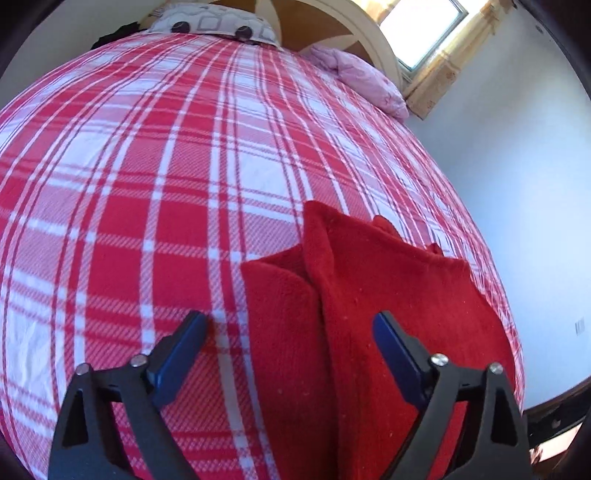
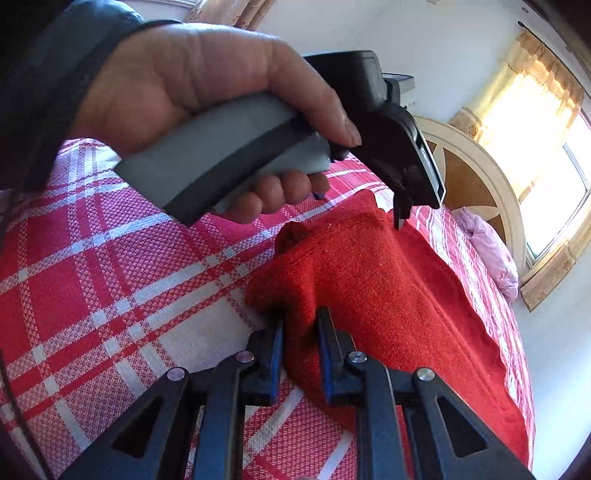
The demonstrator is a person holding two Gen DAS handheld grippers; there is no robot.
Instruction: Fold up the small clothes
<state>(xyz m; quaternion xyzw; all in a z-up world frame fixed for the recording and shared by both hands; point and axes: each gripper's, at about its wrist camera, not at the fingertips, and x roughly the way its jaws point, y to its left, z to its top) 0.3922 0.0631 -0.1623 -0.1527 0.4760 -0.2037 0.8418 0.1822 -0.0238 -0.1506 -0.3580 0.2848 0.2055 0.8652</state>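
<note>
A red knitted garment [image 1: 388, 277] lies partly folded on the red and white plaid bedspread [image 1: 147, 184], near the bed's right edge. My left gripper [image 1: 290, 319] hovers open above the garment's near left part; one finger is over the plaid, the other over the red knit, and nothing is pinched. In the right wrist view my right gripper [image 2: 301, 315] is shut on a bunched corner of the red garment [image 2: 388, 295]. A person's hand [image 2: 207, 85] holds the left gripper's handle just above the garment's far end.
A patterned pillow [image 1: 214, 22] and a crumpled pink cloth [image 1: 365, 81] lie at the head of the bed by the curved headboard [image 2: 476, 177]. A window [image 1: 421, 29] and a pale wall [image 1: 517, 184] border the bed's right side.
</note>
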